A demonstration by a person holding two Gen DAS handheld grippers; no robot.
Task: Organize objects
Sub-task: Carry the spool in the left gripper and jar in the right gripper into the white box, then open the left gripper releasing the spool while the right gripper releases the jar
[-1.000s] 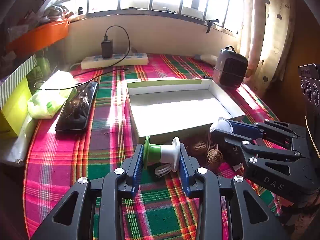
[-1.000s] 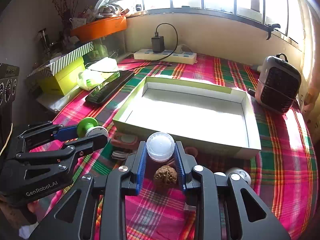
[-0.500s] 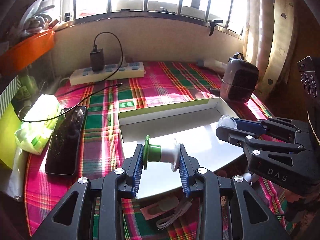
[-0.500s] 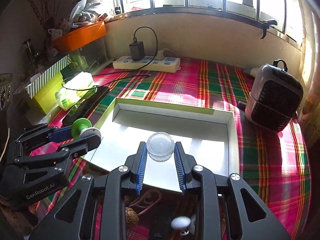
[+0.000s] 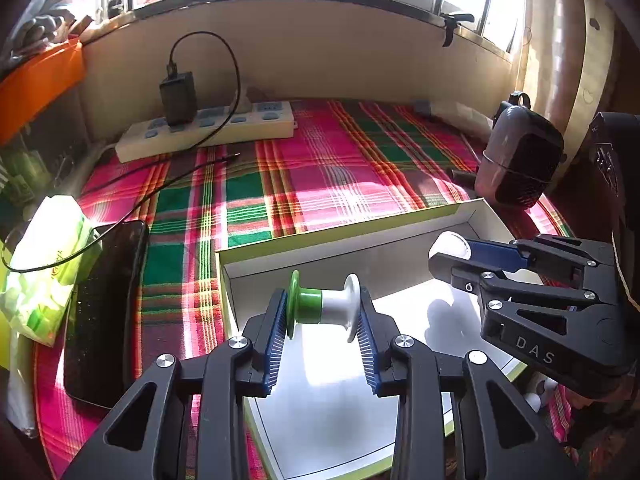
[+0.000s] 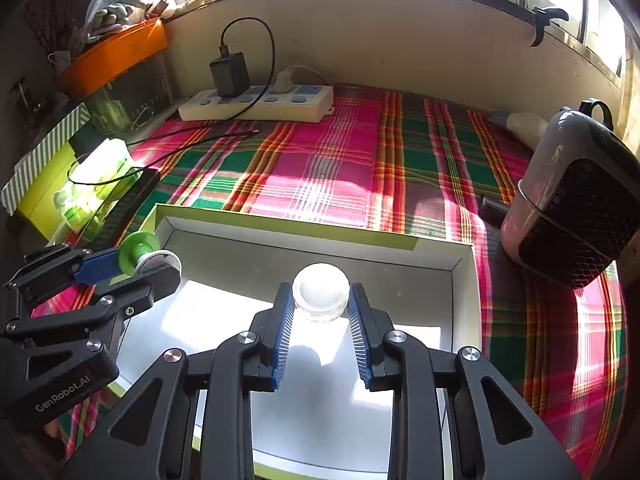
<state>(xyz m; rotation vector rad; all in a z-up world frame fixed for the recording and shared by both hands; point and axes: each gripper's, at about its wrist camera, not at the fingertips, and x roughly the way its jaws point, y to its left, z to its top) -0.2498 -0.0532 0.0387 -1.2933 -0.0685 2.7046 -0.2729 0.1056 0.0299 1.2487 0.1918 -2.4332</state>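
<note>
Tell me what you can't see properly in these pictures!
- Left wrist view: the near end of the white box is hidden behind the left gripper holding the green and white spool.
- Left wrist view: small things past the box's right corner sit mostly behind the right gripper.
- Right wrist view: the body of the white-capped bottle is washed out by sunlight.
- Right wrist view: the phone lies in shadow, half covered.

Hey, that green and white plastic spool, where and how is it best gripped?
Grip the green and white plastic spool by its two flat end flanges, coming from behind along the table; the left gripper holds it so, axis level, pads flat on the discs.
</note>
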